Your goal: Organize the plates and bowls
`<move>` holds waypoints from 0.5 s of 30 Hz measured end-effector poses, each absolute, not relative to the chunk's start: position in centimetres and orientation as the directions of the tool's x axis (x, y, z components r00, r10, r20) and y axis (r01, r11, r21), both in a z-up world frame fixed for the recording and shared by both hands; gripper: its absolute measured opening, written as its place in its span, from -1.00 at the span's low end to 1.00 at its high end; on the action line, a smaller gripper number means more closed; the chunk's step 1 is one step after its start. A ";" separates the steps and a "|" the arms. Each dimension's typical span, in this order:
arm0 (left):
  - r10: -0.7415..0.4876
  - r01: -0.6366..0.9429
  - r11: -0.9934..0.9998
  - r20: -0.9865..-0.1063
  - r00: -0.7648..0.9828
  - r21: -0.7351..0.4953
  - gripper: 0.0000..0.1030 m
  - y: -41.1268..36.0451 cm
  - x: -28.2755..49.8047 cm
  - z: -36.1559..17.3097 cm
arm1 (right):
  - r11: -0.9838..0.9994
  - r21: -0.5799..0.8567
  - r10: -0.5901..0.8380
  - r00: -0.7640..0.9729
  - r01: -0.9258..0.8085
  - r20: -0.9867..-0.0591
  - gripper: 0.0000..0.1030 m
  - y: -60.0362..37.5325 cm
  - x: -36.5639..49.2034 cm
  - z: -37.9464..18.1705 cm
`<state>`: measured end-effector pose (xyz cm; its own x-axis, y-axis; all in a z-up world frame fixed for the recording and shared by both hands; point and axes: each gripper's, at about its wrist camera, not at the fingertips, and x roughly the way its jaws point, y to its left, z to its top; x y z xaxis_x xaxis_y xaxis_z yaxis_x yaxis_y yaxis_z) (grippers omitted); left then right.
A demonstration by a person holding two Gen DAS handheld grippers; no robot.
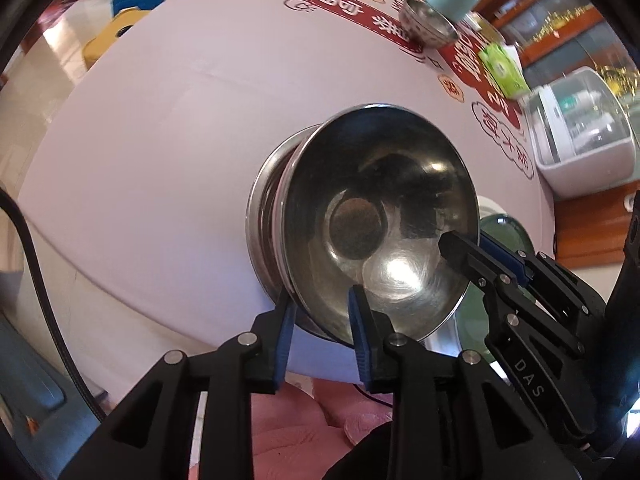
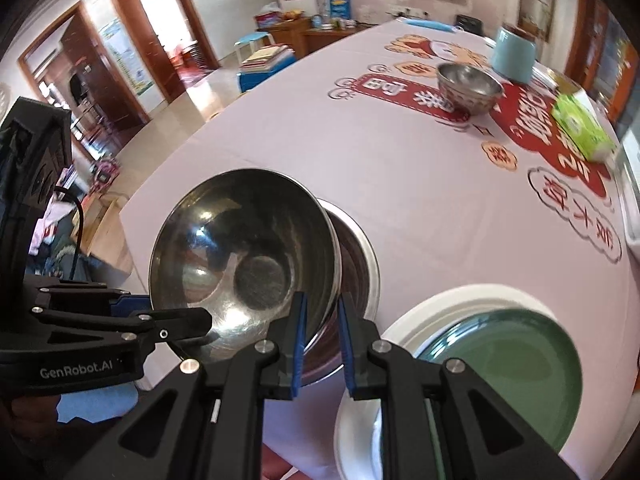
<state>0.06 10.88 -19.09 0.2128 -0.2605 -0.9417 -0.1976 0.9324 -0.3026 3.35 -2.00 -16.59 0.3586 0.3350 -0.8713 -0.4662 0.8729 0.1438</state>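
Looking along the left gripper [image 1: 322,312], its blue pads straddled the near rim of a tilted steel bowl [image 1: 380,220], clenched on it, above a second steel bowl [image 1: 266,216] near the table's [image 1: 160,140] near edge. The right gripper [image 1: 468,250] pinched the rim's other side.

In the right wrist view, the right gripper [image 2: 322,320] clasped that rim beside a green plate [image 2: 516,352] on a white plate [image 2: 440,304]. Lowering level would likely nest it cleanly.
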 end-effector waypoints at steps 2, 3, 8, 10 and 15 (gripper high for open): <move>-0.266 -0.164 0.940 -0.943 0.201 -0.301 -0.46 10.9 0.6 -19.2 | 0.897 0.145 0.315 0.374 -0.417 -0.872 -0.66 -2.2 3.2 -16.8; -0.272 -0.146 0.942 -0.942 0.197 -0.302 -0.45 10.9 0.7 -19.3 | 0.905 0.152 0.312 0.379 -0.397 -0.871 -0.65 -2.3 3.2 -16.8; -0.291 -0.047 0.952 -0.939 0.185 -0.304 -0.44 11.2 1.3 -19.2 | 0.942 0.178 0.287 0.412 -0.283 -0.865 -0.61 -2.5 2.1 -17.3; -0.296 -0.022 0.952 -0.938 0.181 -0.305 -0.44 11.5 1.4 -19.2 | 0.950 0.186 0.280 0.417 -0.252 -0.865 -0.61 -2.5 1.8 -17.4; -0.302 0.036 0.953 -0.933 0.195 -0.301 -0.43 12.5 1.4 -18.7 | 0.960 0.209 0.273 0.456 -0.187 -0.847 -0.60 -2.7 0.9 -16.8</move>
